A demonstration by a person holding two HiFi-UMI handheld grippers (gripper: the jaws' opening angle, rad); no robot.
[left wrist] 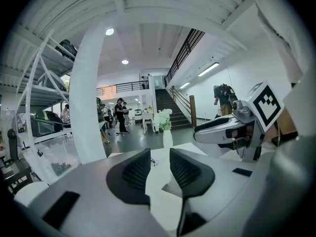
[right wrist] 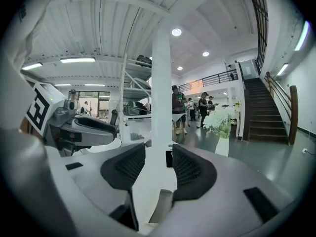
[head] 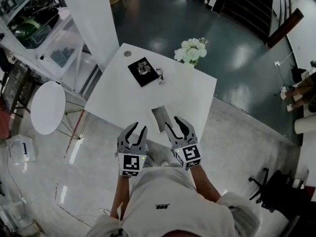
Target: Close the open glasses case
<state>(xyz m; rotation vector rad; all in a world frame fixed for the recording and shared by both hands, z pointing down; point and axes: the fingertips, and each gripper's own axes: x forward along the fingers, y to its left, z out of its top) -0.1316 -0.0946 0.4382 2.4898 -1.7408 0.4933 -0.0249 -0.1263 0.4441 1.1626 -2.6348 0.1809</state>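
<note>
The open grey glasses case (head: 160,118) lies near the front edge of the white table (head: 118,100). My left gripper (head: 138,128) hovers just left of it at the table edge, jaws apart with nothing between them. My right gripper (head: 173,123) is close beside the case's right side, also open and empty. In the left gripper view the pale case (left wrist: 170,189) shows low between the jaws of the left gripper (left wrist: 159,154), with the right gripper (left wrist: 222,130) beside it. The right gripper view shows the case (right wrist: 162,206) below the open jaws of the right gripper (right wrist: 158,149).
A black square item (head: 143,71) and a pair of glasses (head: 161,76) lie at the table's far side. A vase of white flowers (head: 191,51) stands at the far right corner. A round white side table (head: 48,106) is on the left, and a white column (head: 94,19) rises behind.
</note>
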